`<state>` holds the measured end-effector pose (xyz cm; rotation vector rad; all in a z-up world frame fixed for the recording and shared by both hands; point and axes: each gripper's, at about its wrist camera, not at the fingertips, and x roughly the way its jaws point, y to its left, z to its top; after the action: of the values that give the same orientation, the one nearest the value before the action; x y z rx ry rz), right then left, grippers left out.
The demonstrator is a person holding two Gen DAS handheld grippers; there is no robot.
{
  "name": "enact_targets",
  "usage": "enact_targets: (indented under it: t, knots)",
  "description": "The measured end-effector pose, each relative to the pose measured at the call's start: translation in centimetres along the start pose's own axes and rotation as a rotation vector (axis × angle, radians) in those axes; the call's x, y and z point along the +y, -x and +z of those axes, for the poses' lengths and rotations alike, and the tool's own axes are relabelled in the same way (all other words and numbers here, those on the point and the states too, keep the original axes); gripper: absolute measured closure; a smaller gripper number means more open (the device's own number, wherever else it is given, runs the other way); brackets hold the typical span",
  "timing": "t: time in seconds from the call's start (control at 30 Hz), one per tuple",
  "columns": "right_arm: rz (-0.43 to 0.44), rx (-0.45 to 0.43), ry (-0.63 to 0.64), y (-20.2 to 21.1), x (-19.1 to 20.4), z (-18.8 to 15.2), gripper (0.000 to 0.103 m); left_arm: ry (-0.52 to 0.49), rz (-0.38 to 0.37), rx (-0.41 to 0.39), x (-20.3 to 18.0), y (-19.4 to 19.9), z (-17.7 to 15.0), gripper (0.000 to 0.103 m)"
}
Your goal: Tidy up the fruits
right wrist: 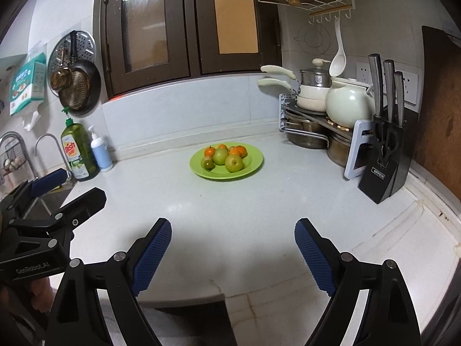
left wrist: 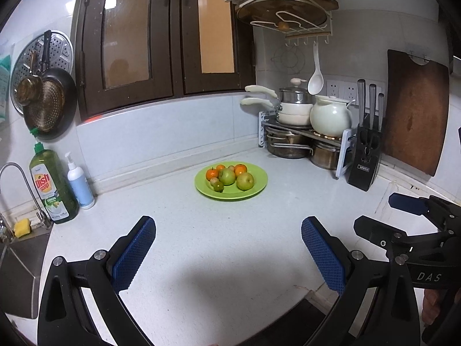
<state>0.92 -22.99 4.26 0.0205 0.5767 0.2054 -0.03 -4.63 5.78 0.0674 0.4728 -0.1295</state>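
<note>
All fruit gathered on the green plate (left wrist: 258, 186) mid-counter (left wrist: 201, 245): oranges (left wrist: 212, 174) at the back, two green apples (left wrist: 245, 180) in front, small green fruit (right wrist: 208, 163) at the left edge. Fits either a sorted heap or a mixed one awaiting sorting; no telling which. For any pick, best to come at an outer fruit from above, jaws straddling it, squeeze gentle to avoid rolling. Left gripper (left wrist: 227, 255) and right gripper (right wrist: 232, 255) level, side by side, well short of the plate, both spread wide, holding nothing.
</note>
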Motion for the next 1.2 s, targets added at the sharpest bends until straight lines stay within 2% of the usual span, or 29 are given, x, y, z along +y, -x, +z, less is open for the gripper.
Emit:
enact_targets:
  t: [1.2]
  knots:
    - [0.016, 0.0, 0.008, 0.9, -0.6, -0.9, 0.015, -0.008, 0.023, -0.008, -0.9, 1.6, -0.5, 0.0]
